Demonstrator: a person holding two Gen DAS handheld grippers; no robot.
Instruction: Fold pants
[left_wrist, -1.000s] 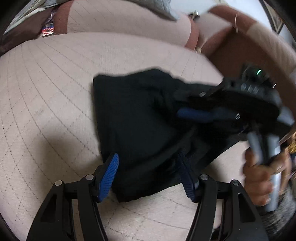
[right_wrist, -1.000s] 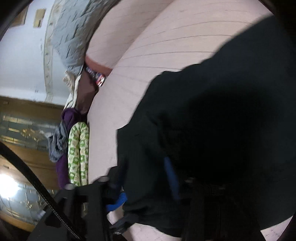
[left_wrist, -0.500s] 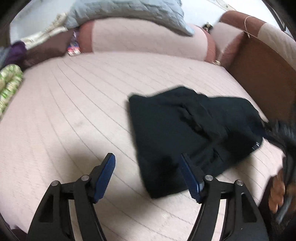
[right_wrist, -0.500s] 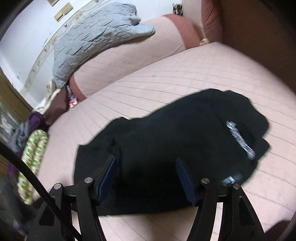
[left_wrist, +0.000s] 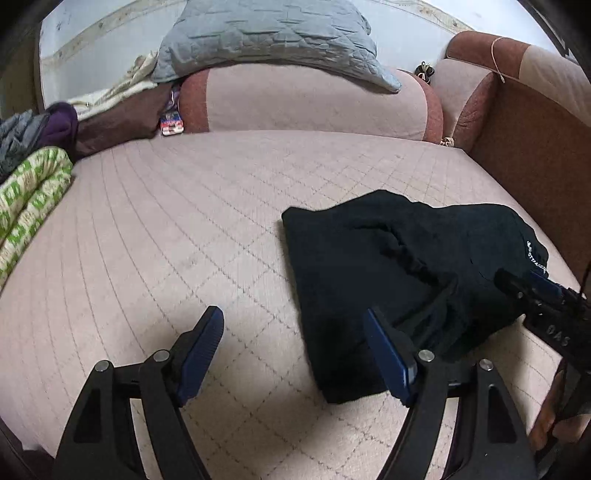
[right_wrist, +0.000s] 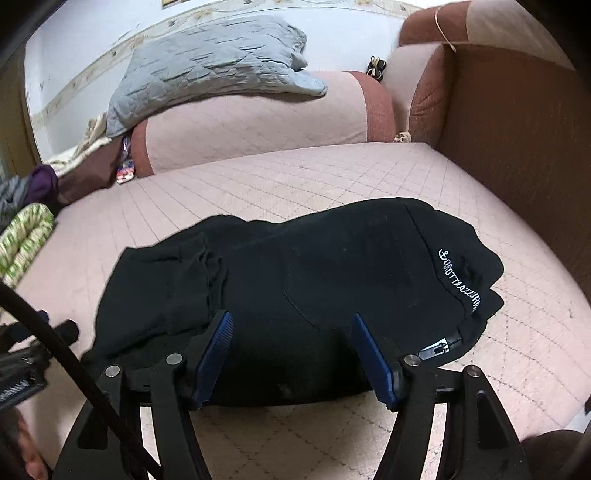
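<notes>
Fingers (left_wrist: 201, 350) of left gripper (left_wrist: 295, 350): spread wide, blue pads facing each other, nothing between them but pink quilted cushion (left_wrist: 166, 240). Left pad over bare cushion, just left of pants (left_wrist: 388, 266); right pad at the pants' near left corner, contact not clear.

Fingers (right_wrist: 214, 354) of right gripper (right_wrist: 293, 360): also spread wide, gripping nothing, poised over the near edge of the pants (right_wrist: 295, 280), black cloth filling the gap between the pads. Touching or just above: cannot tell.

Pants: black, folded into a compact bundle, lying flat on the cushion toward its right side. White lettering (right_wrist: 460, 282) along the pants' right end, small tag (right_wrist: 439, 347) at the near right corner, bunched folds at the left end.

Right gripper (left_wrist: 546, 317) in the left view: at the pants' right edge, held by a hand (left_wrist: 554, 424) low in that corner.

Beyond the pants: pink bolster (left_wrist: 306, 99) with reddish ends along the back, grey quilted pillow (left_wrist: 266, 37) on top of it. Right of the pants: brown armrest (left_wrist: 528, 147). Far left of the pants: green-and-white patterned cloth (left_wrist: 29, 199), with purple and grey clothes (left_wrist: 37, 129) piled behind it.
</notes>
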